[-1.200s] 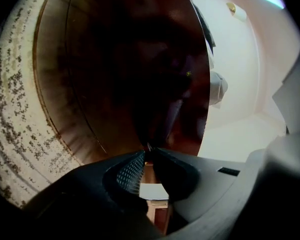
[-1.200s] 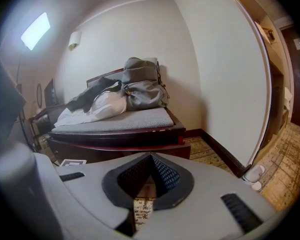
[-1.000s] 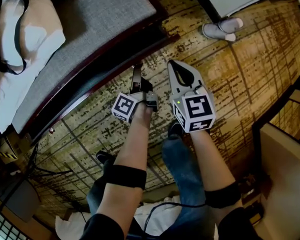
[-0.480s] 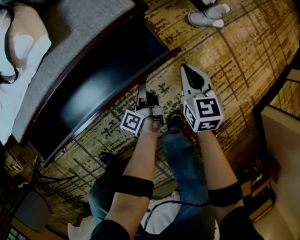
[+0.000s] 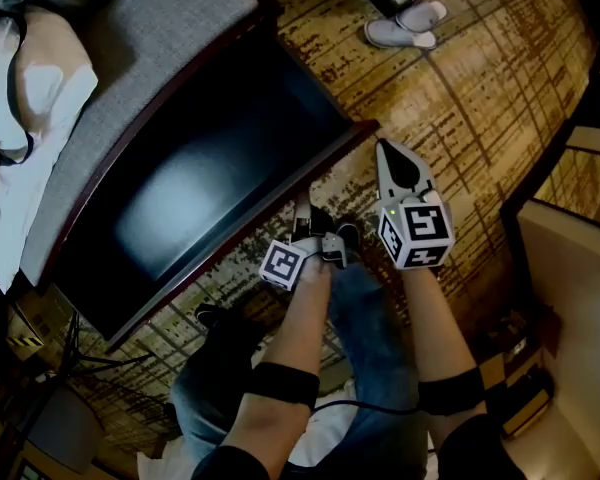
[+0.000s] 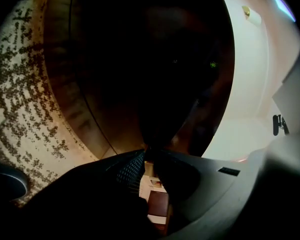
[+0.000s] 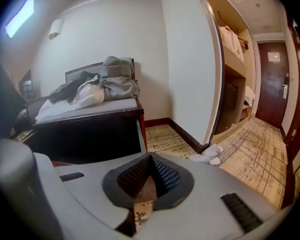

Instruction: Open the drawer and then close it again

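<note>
Drawer (image 5: 180, 198) slid further out, left gripper (image 5: 302, 215) clamped on its front lip, right gripper (image 5: 385, 150) shut & empty by drawer's corner. Thin grip could've slipped imo.

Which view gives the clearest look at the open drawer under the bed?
The head view: from above it takes in the whole drawer, pulled out from under the bed, dark inside. The left gripper view shows only dark wood close up; the right gripper view just a dark stretch below the bed.
</note>
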Demonstrator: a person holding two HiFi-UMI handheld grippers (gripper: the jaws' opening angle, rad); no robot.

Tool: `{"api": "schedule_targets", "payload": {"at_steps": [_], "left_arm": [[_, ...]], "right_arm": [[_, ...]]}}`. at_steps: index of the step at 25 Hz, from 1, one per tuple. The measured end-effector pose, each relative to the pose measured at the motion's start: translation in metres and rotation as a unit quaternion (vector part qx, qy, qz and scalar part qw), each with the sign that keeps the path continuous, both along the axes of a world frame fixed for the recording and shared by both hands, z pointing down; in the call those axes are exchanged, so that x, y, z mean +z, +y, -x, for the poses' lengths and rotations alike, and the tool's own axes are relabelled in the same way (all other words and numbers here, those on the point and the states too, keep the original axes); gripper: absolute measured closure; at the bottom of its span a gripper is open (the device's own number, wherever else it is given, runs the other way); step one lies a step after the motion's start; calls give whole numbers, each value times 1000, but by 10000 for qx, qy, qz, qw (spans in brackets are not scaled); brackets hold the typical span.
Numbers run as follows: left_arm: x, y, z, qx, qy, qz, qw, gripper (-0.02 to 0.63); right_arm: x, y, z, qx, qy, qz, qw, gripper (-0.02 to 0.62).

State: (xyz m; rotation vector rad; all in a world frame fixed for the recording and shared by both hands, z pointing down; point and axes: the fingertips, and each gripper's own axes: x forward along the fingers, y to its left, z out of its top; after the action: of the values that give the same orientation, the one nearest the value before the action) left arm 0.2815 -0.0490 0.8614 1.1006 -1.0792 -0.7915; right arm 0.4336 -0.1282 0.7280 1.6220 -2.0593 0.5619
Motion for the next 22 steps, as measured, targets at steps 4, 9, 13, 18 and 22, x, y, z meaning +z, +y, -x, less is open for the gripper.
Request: {"api": "schedule_targets", "payload": {"at_steps": [4, 9, 13, 18, 22], "left_arm": [[4, 1, 3, 261, -188, 100, 9994, 554], [-18, 9, -2, 887, -330, 65, 9955, 497], [-65, 27, 2, 1602, -696, 32, 9846, 564], [-178, 35, 22, 2229, -1238, -365, 9663, 604], [-285, 42, 60, 2524, -1788, -762, 9479, 604]], "right_arm": [[-6, 7, -4, 39, 30, -7, 10000, 592], [-31, 14, -7, 89, 13, -31, 10000, 592], [-77, 18, -1, 98, -32, -66, 9999, 592], [-163, 28, 14, 67, -157, -170, 9997, 592], [-241, 45, 40, -105, -363, -201, 9991, 592]]}}
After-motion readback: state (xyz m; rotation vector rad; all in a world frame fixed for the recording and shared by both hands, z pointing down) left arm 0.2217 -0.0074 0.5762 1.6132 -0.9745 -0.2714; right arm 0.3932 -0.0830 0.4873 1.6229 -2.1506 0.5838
